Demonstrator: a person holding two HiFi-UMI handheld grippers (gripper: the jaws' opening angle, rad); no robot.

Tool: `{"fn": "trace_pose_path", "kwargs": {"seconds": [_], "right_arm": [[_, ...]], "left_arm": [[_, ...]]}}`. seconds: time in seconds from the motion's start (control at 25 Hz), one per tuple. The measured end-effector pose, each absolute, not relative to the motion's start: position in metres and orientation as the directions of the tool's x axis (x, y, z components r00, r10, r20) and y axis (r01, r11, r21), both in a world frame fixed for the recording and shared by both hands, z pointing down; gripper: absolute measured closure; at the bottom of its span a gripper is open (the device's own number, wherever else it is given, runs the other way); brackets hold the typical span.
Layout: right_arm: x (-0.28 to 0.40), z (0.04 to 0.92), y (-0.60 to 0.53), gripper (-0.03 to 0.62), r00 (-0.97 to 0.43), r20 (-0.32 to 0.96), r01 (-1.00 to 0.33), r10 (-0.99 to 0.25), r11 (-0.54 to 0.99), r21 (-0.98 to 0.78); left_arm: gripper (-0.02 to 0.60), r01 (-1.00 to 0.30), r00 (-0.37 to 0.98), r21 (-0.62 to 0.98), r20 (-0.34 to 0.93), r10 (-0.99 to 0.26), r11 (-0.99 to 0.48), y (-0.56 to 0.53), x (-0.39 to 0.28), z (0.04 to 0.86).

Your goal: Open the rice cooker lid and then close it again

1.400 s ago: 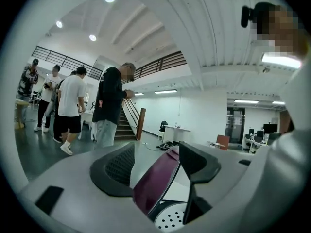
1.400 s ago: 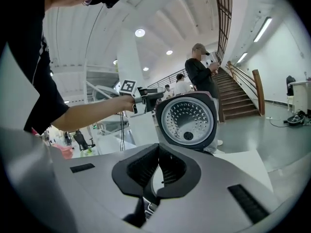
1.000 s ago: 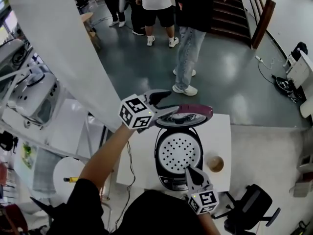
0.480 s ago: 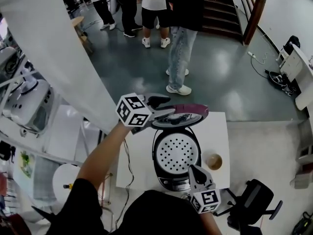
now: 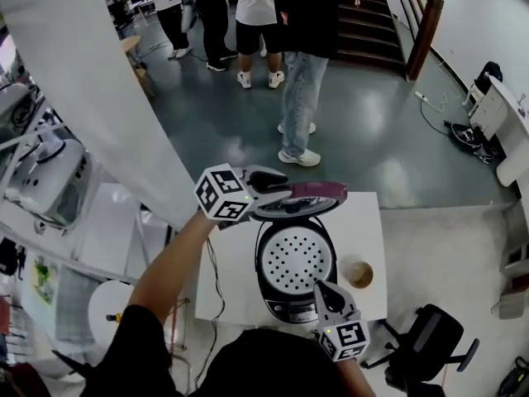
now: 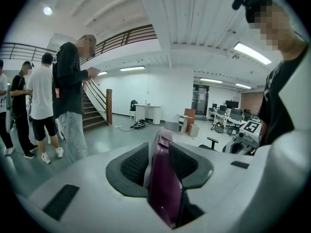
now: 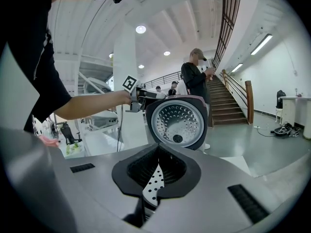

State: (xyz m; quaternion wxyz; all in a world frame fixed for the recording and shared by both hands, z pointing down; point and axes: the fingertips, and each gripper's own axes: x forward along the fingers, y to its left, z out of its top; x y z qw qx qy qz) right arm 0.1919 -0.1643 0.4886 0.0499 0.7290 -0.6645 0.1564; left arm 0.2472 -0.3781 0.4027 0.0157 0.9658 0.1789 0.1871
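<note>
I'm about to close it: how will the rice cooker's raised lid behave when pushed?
The lid looks rigid, plastic over a perforated metal plate, so it probably won't flex. Standing open at the cooker's back, it likely swings on a hinge, perhaps dropping quickly.

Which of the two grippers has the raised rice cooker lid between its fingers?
The left gripper: its fingers have just been closing onto the edge of the maroon lid. The right gripper, at the cooker's front, is shut and holds nothing.

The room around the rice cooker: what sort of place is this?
Probably an open office or lab hall, not a kitchen: a staircase rises at the back, desks with monitors stand along one side, and the rice cooker sits on a small white table.
</note>
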Motion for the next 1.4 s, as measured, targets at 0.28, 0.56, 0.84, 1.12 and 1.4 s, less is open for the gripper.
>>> {"fn": "trace_pose_path", "kwargs": {"seconds": [0.28, 0.56, 0.84, 1.12, 1.4], "right_arm": [[0.209, 0.490, -0.152, 0.594, 0.081, 0.301, -0.970, -0.950, -0.145, -0.197], [0.214, 0.491, -0.134, 0.594, 0.082, 0.284, -0.973, -0.955, -0.139, -0.185], [0.212, 0.487, -0.118, 0.594, 0.045, 0.263, -0.977, -0.964, -0.097, -0.189], [0.205, 0.492, -0.101, 0.594, -0.010, 0.261, -0.979, -0.965, -0.044, -0.200], [0.202, 0.491, -0.087, 0.594, -0.046, 0.263, -0.968, -0.964, -0.021, -0.249]], "left_arm": [[0.457, 0.343, 0.866, 0.058, 0.367, 0.340, -0.938, -0.361, 0.238, 0.405], [0.456, 0.343, 0.863, 0.028, 0.386, 0.327, -0.939, -0.342, 0.231, 0.409], [0.462, 0.352, 0.862, -0.045, 0.404, 0.305, -0.935, -0.322, 0.220, 0.413], [0.465, 0.369, 0.855, -0.078, 0.420, 0.306, -0.926, -0.302, 0.211, 0.422], [0.459, 0.380, 0.845, -0.095, 0.440, 0.303, -0.920, -0.284, 0.203, 0.430]]}}
